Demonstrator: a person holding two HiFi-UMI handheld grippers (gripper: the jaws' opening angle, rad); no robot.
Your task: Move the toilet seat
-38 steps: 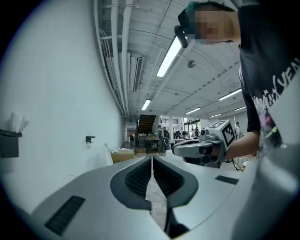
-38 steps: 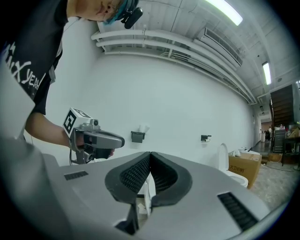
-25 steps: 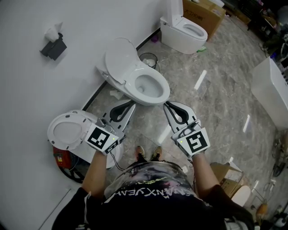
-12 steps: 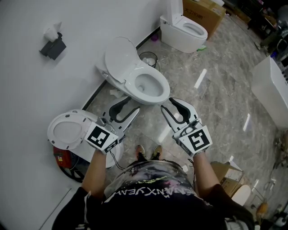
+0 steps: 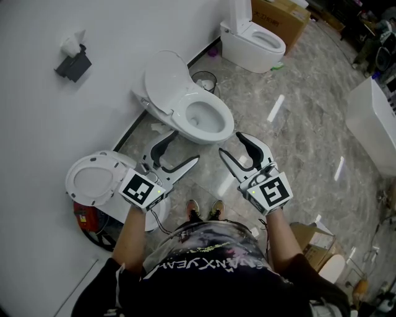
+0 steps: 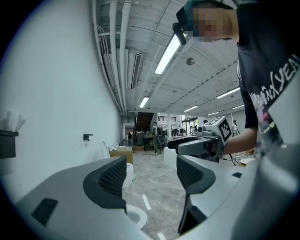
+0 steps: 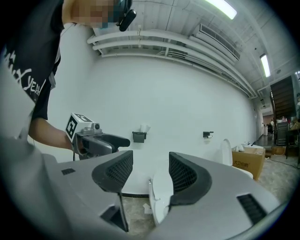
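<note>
1. The left gripper is held out low over the grey floor, just in front of the toilet.
2. Its jaws are seen opening, and nothing is caught between the pads; in the left gripper view only floor and the far hall are framed in the gap.
3. The right gripper is held level with it, just beside the bowl's front rim and not touching it.
4. Its jaws are opening too, and nothing is gripped. In the right gripper view the toilet is seen beyond the gap, well clear of the pads.
5. The two grippers are kept apart, tips turned slightly toward each other.
6. The seat is found raised at the back of the bowl, leaned toward the white wall. Seat and lid cannot be told apart from above.
7. In the right gripper view that raised panel is seen edge-on and upright.
8. The bowl is left uncovered, with its opening in plain sight.
9. A second toilet is seen at the person's left, against the wall.
10. A third toilet is placed farther along, with a cardboard box behind it.
11. A small bin is tucked beside the raised seat.
12. A dark holder is fixed on the wall.
</note>
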